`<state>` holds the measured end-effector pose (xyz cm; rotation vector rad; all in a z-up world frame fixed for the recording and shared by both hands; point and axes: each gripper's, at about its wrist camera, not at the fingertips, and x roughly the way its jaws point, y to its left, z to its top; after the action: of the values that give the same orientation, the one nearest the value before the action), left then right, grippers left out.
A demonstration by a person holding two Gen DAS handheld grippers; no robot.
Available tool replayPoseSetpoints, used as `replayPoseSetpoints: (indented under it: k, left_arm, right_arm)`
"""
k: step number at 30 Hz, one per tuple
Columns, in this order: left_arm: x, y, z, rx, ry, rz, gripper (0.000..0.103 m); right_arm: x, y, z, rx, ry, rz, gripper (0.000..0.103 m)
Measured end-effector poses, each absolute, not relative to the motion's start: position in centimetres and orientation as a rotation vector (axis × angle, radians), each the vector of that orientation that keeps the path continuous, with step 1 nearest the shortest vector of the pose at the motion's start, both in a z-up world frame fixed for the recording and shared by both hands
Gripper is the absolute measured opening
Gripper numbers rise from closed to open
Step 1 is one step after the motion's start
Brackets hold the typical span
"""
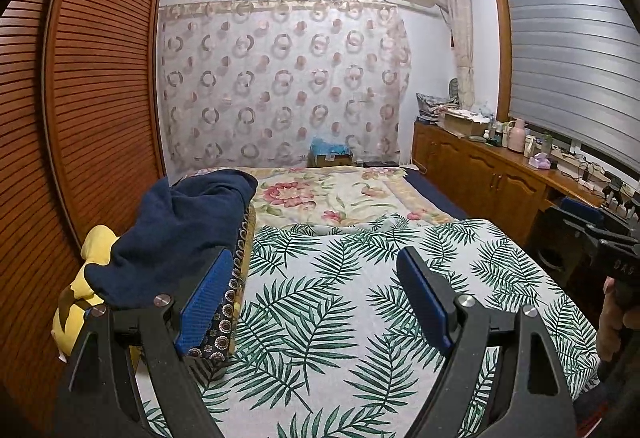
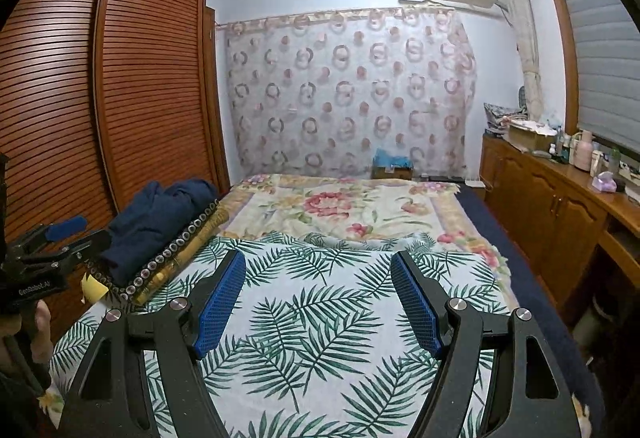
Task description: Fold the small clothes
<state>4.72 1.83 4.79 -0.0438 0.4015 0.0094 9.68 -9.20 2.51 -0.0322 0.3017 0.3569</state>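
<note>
A navy blue garment (image 1: 176, 226) lies crumpled on a pile at the bed's left edge, over a dark patterned cloth (image 1: 236, 278) and something yellow (image 1: 86, 278). My left gripper (image 1: 316, 270) is open over the palm-leaf sheet (image 1: 328, 310), its left finger just in front of the pile, nothing between the pads. In the right wrist view the same navy garment (image 2: 160, 217) sits at left on the patterned cloth (image 2: 176, 250). My right gripper (image 2: 318, 270) is open and empty above the leaf sheet (image 2: 316, 318). The left gripper (image 2: 66, 228) shows at that view's left edge, held by a hand.
A slatted wooden wardrobe (image 1: 96, 77) stands close along the bed's left side. A floral blanket (image 1: 332, 193) covers the far half of the bed. A wooden cabinet (image 1: 492, 177) with clutter on top runs along the right wall under a window blind (image 1: 568, 57).
</note>
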Motion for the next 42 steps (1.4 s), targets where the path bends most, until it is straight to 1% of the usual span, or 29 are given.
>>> replayPoseSetpoints:
  k: [42]
  left_arm:
    - [4.4, 2.0, 5.2, -0.048, 0.388, 0.014, 0.085]
  right_arm:
    - [8.2, -12.0, 4.0, -0.038, 0.303, 0.359, 0.077]
